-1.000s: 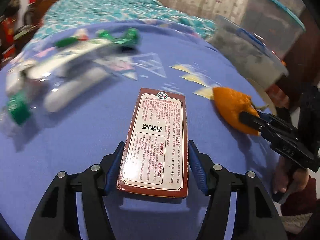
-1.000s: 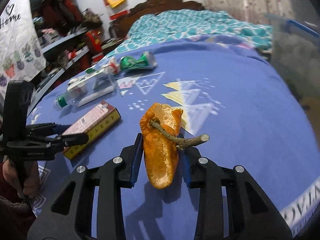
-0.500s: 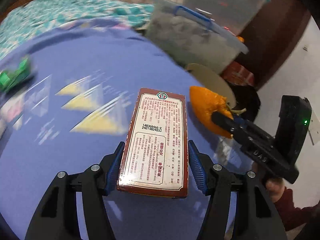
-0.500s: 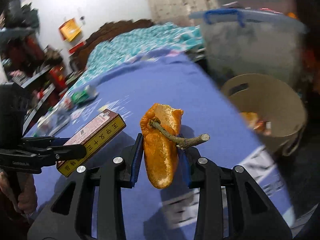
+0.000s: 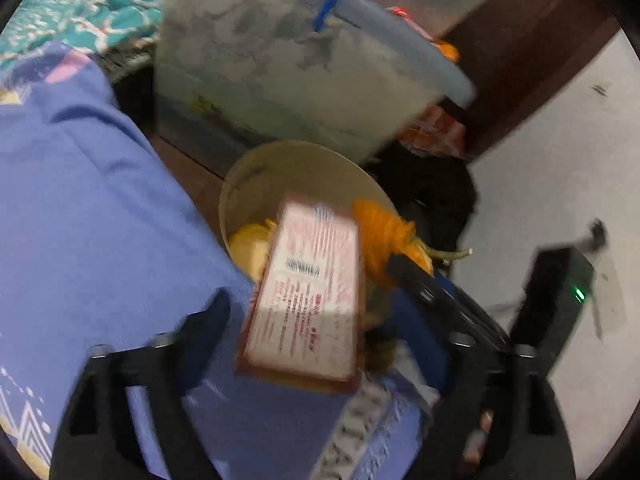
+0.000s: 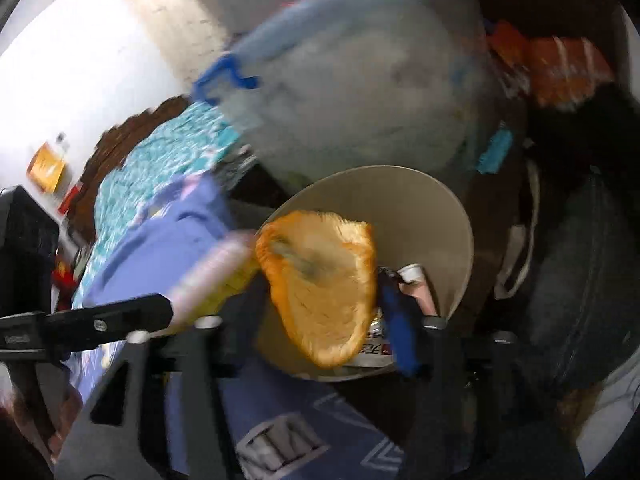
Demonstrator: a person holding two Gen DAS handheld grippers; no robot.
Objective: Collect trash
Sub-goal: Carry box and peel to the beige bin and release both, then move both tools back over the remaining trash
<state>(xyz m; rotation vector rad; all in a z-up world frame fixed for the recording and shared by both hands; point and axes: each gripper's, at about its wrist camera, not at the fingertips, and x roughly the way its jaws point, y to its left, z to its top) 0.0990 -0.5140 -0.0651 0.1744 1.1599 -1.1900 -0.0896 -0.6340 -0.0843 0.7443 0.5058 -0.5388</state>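
1. Left wrist view: the left gripper point(image 5: 316, 320) is seen with its jaws spread wide, and the carton point(image 5: 308, 296) lies between them with clear gaps on both sides. It appears released, tilted and blurred, above the near rim of the beige bin point(image 5: 240, 184), partly over the edge of the blue bedcover point(image 5: 80, 200).
2. Right wrist view: the right gripper point(image 6: 320, 316) is also seen opened; the orange peel point(image 6: 320, 280) is no longer pinched and is blurred in front of the bin point(image 6: 452, 216). Whether either pad is touched by the peel cannot be told.
3. Bin contents: yellow scraps point(image 5: 248, 248) are seen in the left view, and a small cup and wrappers point(image 6: 408, 280) in the right view. The bin stands on the floor between the bed and a clear storage box point(image 5: 280, 80).
4. Risk A (judged): the carton is long, and may be caught on the near rim or the bedcover edge and tipped onto the floor, since it is released close to that rim.
5. Risk B (judged): both items are let go at the same opening, so one may be deflected by the other and thrown outside the bin.
6. Risk C (judged): the two grippers are close together above the bin, so a knock between them or against the rim is possible.
7. Note: motion blur is heavy, so exact positions over the opening are uncertain.
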